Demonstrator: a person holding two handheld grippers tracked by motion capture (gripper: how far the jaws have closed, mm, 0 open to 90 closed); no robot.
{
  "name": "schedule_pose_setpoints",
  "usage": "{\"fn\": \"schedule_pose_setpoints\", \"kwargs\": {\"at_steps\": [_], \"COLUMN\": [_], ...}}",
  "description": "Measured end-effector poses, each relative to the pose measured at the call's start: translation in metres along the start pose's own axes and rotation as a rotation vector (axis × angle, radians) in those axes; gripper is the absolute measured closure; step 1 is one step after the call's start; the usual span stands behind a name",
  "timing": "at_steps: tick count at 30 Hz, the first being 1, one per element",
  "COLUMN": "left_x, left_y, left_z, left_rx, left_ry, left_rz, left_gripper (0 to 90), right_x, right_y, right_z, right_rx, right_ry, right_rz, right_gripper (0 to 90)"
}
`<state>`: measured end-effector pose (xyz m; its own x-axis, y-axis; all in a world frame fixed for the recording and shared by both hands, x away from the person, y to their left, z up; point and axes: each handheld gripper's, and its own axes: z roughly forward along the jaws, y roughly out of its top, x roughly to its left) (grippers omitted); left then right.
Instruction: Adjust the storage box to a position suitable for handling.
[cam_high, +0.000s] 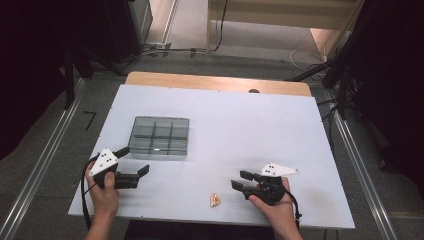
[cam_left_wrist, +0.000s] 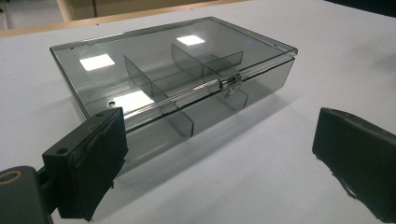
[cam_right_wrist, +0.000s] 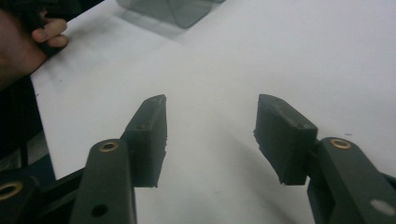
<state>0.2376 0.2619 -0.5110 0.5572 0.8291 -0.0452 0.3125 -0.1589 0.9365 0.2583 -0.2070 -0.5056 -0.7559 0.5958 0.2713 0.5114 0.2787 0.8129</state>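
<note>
The broad white rectangular tabletop (cam_high: 240, 130) lay over a pale wooden table whose bare edge (cam_high: 215, 81) showed at twelve o'clock. On it, toward ten o'clock from the middle, sat the smoky grey transparent plastic compartment box (cam_high: 160, 136), flat, its lid shut down over crossing dividers, with a small clear latch (cam_left_wrist: 229, 84) at the middle of its near long side. The left gripper (cam_high: 134, 161), black with a grey three-cornered plate on top, was held in the person's left hand (cam_high: 103, 192) at about eight o'clock on the board, just beside the box's near left corner; its jaws stood wide apart with nothing between them, one black padded tip (cam_left_wrist: 91, 163) close to that corner, though whether it touched I could not tell. The right gripper (cam_high: 238, 179), of the same make, rested low at five o'clock, well apart from the box, jaws likewise spread and empty, pointing toward nine o'clock. Between the two grippers, near the front edge at six o'clock, lay a small crumpled golden-tan scrap (cam_high: 215, 200), too small to make out further.
</note>
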Motion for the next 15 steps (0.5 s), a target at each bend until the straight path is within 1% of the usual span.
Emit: {"fn": "schedule_pose_setpoints", "kwargs": {"at_steps": [3,5,8,10,12,15], "left_x": [0.001,0.002,0.002,0.002,0.003,0.004], "left_y": [0.001,0.001,0.003,0.003,0.005,0.007], "left_z": [0.000,0.000,0.000,0.000,-0.001,-0.003], "left_rx": [-0.002,-0.002,0.001,-0.001,0.007,-0.001], "left_ry": [-0.001,-0.002,-0.008,-0.018,-0.019,-0.021], "left_rz": [-0.004,-0.006,-0.007,-0.012,-0.020,-0.028], "left_gripper": [2.7,2.7,2.7,2.7,2.7,2.7], "right_x": [-0.010,-0.015,-0.021,-0.026,-0.031,-0.037], "right_y": [0.001,0.000,-0.001,-0.002,-0.003,-0.005], "right_z": [-0.008,-0.014,-0.021,-0.025,-0.029,-0.036], "right_rx": [-0.012,-0.022,-0.024,-0.031,-0.035,-0.048], "right_ry": [-0.019,-0.031,-0.057,-0.069,-0.085,-0.095], "right_rz": [0.024,0.023,0.007,0.012,0.019,0.024], "right_gripper": [33.5,30.1,25.1,21.3,18.0,14.8]}}
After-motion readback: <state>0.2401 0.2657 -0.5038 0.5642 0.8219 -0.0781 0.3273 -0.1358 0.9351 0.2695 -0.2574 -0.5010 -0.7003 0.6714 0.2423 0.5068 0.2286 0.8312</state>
